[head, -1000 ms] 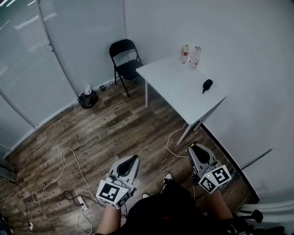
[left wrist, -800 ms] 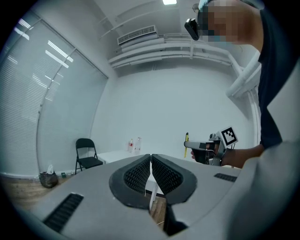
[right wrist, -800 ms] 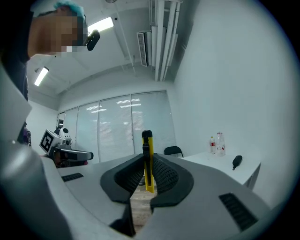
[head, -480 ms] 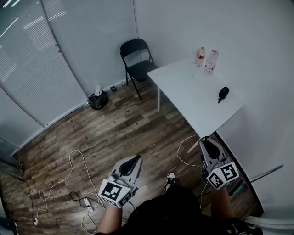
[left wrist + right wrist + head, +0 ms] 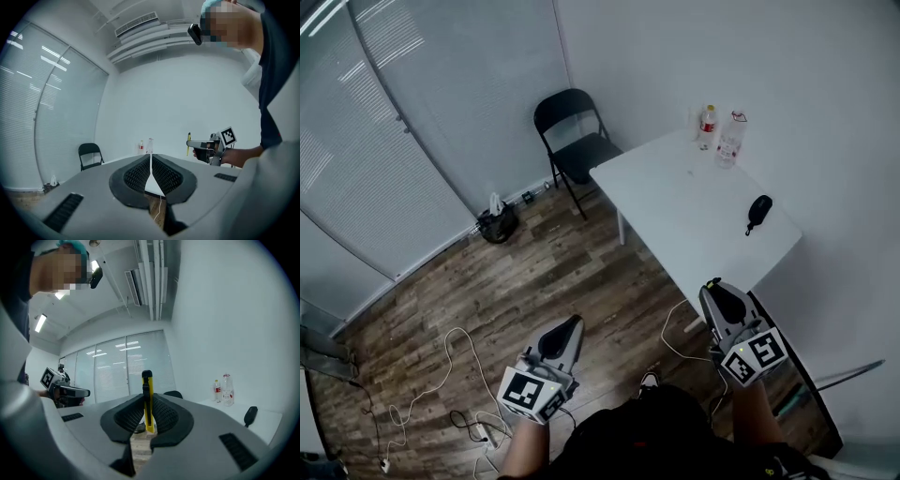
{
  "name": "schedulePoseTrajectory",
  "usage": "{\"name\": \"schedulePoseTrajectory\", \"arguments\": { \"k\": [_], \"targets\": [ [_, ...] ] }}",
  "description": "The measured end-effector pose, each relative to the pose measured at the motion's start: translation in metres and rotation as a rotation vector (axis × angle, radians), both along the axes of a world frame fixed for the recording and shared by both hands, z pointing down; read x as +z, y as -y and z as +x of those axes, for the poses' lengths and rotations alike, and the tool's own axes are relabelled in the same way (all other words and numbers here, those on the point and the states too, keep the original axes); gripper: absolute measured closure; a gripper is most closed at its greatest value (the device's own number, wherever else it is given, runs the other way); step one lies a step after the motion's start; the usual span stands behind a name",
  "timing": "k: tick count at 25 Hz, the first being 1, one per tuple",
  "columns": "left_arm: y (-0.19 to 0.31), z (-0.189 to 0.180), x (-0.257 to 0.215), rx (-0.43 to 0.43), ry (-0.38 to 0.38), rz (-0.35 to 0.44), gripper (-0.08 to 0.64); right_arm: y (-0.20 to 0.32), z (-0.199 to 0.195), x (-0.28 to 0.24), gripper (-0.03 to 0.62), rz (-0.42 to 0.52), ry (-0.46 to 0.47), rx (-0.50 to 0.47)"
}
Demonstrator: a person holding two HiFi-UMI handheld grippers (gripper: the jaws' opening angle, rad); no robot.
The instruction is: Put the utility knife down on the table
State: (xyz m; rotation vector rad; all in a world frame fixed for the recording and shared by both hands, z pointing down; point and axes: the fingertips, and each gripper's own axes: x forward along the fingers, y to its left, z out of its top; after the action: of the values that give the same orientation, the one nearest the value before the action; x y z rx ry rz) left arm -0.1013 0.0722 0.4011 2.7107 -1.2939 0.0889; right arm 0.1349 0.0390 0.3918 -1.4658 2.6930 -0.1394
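Head view, clock face centred on the frame: the white bench (image 5: 675,202) sat at 1 to 2 o'clock, with two bottles (image 5: 718,134) close together at its far end and a small black object (image 5: 757,212) lying alone toward its 3 o'clock edge. A black folding chair (image 5: 572,131) stood at 12 o'clock just beyond the bench's far corner, a dark bag (image 5: 496,225) sat on the wooden floor (image 5: 534,272) at the wall at 10 o'clock, and a white cable (image 5: 450,361) trailed over the floor at 8 o'clock. The right gripper (image 5: 713,287) was at 4 o'clock, held level, its tip meeting the bench's near edge in this view. The right gripper view showed its jaws at a narrow gap, clamped on the utility knife (image 5: 146,380): yellow body, black slider, standing upright between the pads with its top well above them. The knife was therefore in the jaws and not on the bench. The left gripper (image 5: 573,323) was at 6 o'clock over the floor, well apart from the bench. The left gripper view showed its jaws pressed together with nothing between them.
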Motion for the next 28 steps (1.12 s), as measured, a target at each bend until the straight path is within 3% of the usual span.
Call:
{"name": "schedulePoseTrajectory", "arguments": {
  "k": [4, 10, 16, 22, 28],
  "targets": [
    [0.047, 0.03, -0.005, -0.013, 0.007, 0.008, 0.526, 0.037, 0.029, 0.007, 0.529, -0.01, 0.004, -0.018],
    [0.092, 0.061, -0.003, 0.006, 0.022, -0.009, 0.526, 0.081, 0.048, 0.005, 0.529, 0.033, -0.11, -0.022],
    [0.133, 0.085, 0.002, 0.038, 0.021, -0.004, 0.526, 0.118, 0.063, 0.013, 0.529, 0.021, -0.067, 0.006],
    [0.187, 0.088, 0.013, 0.107, -0.003, -0.012, 0.526, 0.162, 0.055, 0.019, 0.529, 0.0, -0.071, 0.041],
    [0.273, 0.074, 0.016, 0.188, -0.017, -0.002, 0.526, 0.226, 0.039, 0.022, 0.529, -0.025, -0.073, 0.127]
  ]
}}
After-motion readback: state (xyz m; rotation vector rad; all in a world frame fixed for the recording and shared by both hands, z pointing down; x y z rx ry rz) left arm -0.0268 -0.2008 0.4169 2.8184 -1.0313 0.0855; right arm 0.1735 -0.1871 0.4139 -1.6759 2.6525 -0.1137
